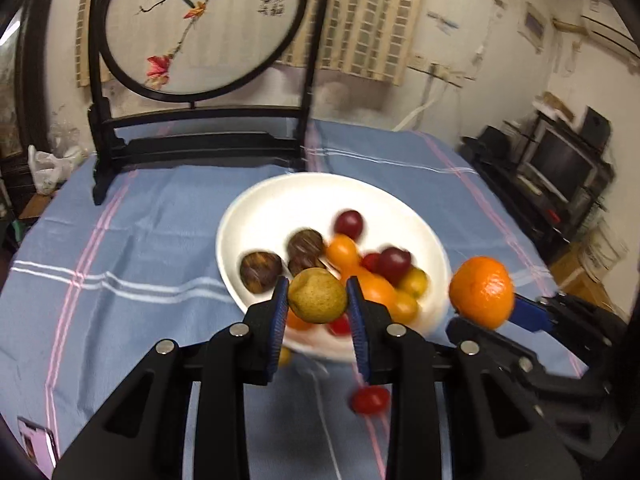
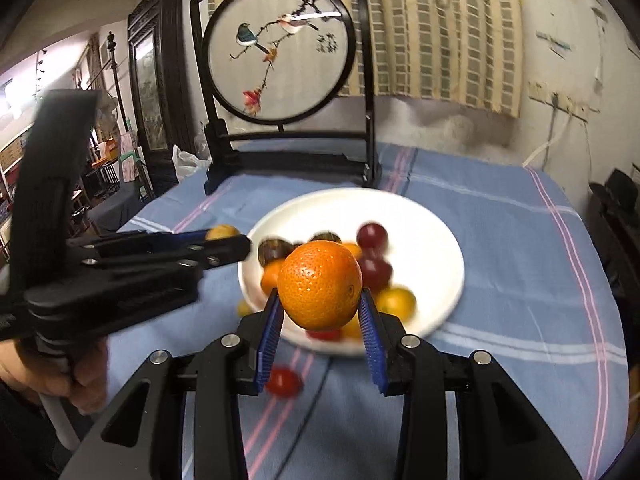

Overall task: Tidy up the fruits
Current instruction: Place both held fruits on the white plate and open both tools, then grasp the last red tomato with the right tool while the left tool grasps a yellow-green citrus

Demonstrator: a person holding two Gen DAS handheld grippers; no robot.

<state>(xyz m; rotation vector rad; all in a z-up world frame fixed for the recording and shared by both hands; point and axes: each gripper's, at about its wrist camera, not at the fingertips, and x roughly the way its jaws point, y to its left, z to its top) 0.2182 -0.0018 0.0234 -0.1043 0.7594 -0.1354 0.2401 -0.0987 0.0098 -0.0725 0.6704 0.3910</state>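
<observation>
Left wrist view: the left gripper pinches a small round yellow-green fruit with a dull, speckled skin between its blue-padded fingers, held above the near rim of a white bowl. The bowl sits on a blue tablecloth with pink and white stripes. In the bowl lie dark brown streaked round fruits, dark red grapes and small orange-yellow oval fruits, all slightly blurred. A red cherry tomato lies on the cloth in front of the bowl. To the right, the right gripper holds a bright orange mandarin with a pitted, glossy peel. Behind the bowl stands a dark-framed round screen painted with birds.

Right wrist view: the right gripper clamps the mandarin between its blue pads, over the bowl's near edge. At left, the left gripper comes in from the side, closed on the small yellowish fruit; a hand grips its handle. The cherry tomato rests on the tablecloth below the fingers.
</observation>
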